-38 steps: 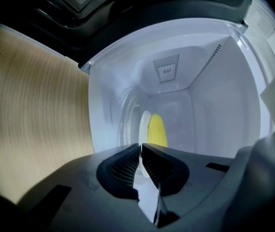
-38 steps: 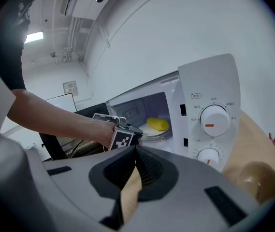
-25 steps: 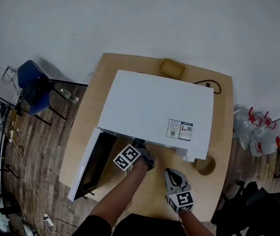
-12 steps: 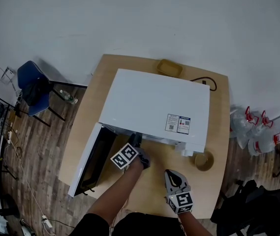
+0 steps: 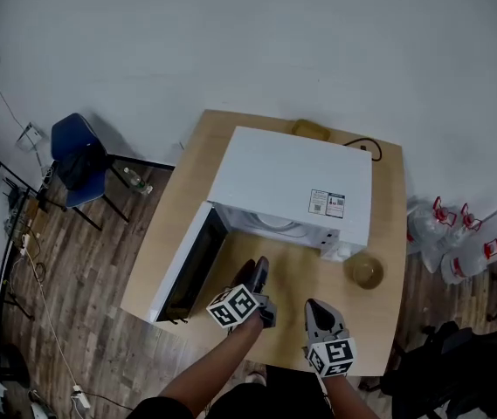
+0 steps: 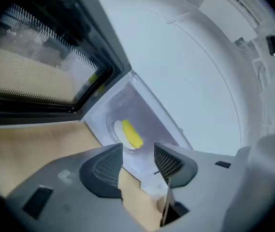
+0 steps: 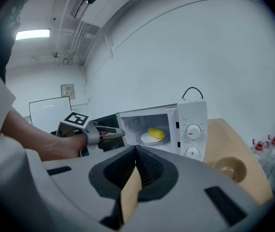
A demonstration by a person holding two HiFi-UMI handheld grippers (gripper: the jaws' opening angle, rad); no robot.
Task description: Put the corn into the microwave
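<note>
The yellow corn (image 6: pixel 131 134) lies on a white plate (image 6: pixel 119 134) inside the white microwave (image 5: pixel 292 177), whose door (image 5: pixel 191 264) hangs open to the left. The right gripper view also shows the corn (image 7: pixel 156 133) on its plate (image 7: pixel 149 139) in the cavity. My left gripper (image 5: pixel 258 267) hovers over the table in front of the opening. Its jaws have just been opening and now stand open, with nothing between them (image 6: pixel 138 152). My right gripper (image 5: pixel 315 308) is shut and empty near the table's front edge, pointing at the microwave (image 7: pixel 190 127).
A tan bowl (image 5: pixel 366 271) sits on the wooden table (image 5: pixel 182 195) right of the microwave's control panel. A tan dish (image 5: pixel 311 129) and a black cable lie behind the microwave. A blue chair (image 5: pixel 78 155) stands at the left, and bottles (image 5: pixel 458 243) at the right on the floor.
My left gripper has drawn back out of the microwave cavity toward the table's front edge, and its jaws have spread. The right gripper shifted slightly. The corn stays inside.
</note>
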